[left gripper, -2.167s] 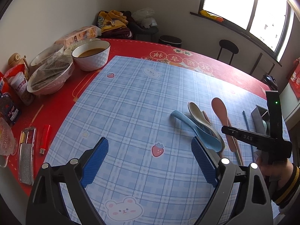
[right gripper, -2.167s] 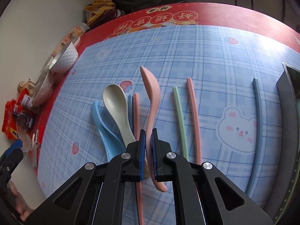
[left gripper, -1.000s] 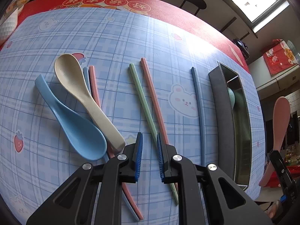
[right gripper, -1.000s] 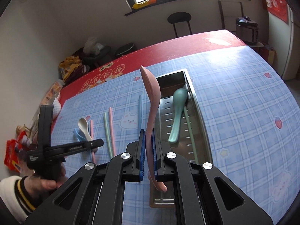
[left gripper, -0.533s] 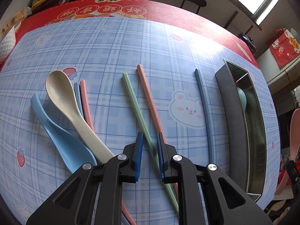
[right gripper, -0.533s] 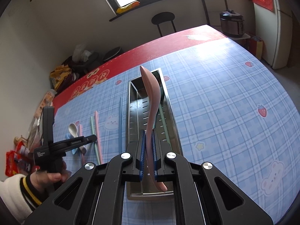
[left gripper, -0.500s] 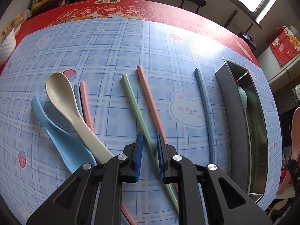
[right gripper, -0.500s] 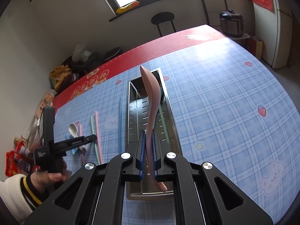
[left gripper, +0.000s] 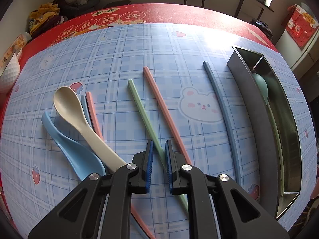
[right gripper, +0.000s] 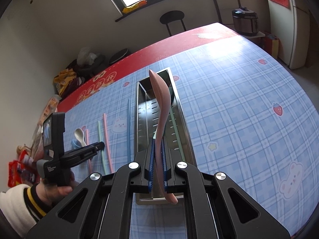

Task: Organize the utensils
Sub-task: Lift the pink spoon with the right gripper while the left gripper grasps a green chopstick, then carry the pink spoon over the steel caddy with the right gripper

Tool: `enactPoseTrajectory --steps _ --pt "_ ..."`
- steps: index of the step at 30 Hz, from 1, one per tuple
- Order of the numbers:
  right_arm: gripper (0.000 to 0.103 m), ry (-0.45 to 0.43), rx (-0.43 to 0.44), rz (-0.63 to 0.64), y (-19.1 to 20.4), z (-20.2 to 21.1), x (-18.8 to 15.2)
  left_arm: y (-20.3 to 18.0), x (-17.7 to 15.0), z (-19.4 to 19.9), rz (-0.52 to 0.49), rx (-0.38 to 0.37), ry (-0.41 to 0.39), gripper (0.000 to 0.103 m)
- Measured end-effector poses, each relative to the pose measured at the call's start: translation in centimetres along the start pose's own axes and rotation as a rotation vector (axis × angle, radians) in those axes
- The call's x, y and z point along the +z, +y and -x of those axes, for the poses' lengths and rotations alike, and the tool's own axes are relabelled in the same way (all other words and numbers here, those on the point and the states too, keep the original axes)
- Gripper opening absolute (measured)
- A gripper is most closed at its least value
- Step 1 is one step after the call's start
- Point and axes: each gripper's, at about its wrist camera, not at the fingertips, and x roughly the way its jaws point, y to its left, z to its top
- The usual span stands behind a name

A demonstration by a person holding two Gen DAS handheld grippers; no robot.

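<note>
My right gripper (right gripper: 157, 139) is shut on a pink spoon (right gripper: 160, 103) and holds it above the steel utensil tray (right gripper: 139, 119), bowl end forward. The tray (left gripper: 257, 107) holds a teal spoon (left gripper: 260, 83) and a green chopstick (right gripper: 175, 125). My left gripper (left gripper: 159, 149) hovers low over the mat with its jaws nearly closed around a green chopstick (left gripper: 139, 103), a small gap on each side. A pink chopstick (left gripper: 161, 107), a blue chopstick (left gripper: 221, 103), a cream spoon (left gripper: 73, 109) and a blue spoon (left gripper: 65, 145) lie on the mat.
A blue plaid mat (left gripper: 139, 49) covers a red table (left gripper: 179, 14). A white bowl (left gripper: 8, 73) stands at the far left edge. Snack packets (right gripper: 18, 167) lie at the table's left side. A stool (right gripper: 173, 20) stands beyond the table.
My left gripper has moved lower and closer over the green chopstick. My right gripper has carried the pink spoon from the mat to above the tray.
</note>
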Motion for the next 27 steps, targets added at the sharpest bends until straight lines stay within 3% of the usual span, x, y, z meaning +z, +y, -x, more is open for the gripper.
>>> enactPoseTrajectory --steps 4,8,14,27 --pt "0.007 0.006 -0.009 -0.006 -0.3 0.1 -0.2 -0.1 -0.2 0.1 -0.012 0.000 -0.004 0.012" --pt "0.007 -0.005 -0.017 -0.008 -0.6 0.7 0.0 0.7 -0.4 0.6 0.030 -0.025 0.012 0.006" --pt "0.007 -0.016 -0.019 -0.024 -1.0 1.1 0.3 1.1 -1.2 4.6 0.014 -0.091 -0.059 0.006" --pt "0.007 0.018 -0.016 -0.011 -0.2 -0.4 0.4 3.6 -2.9 7.7 0.126 -0.153 -0.056 0.006"
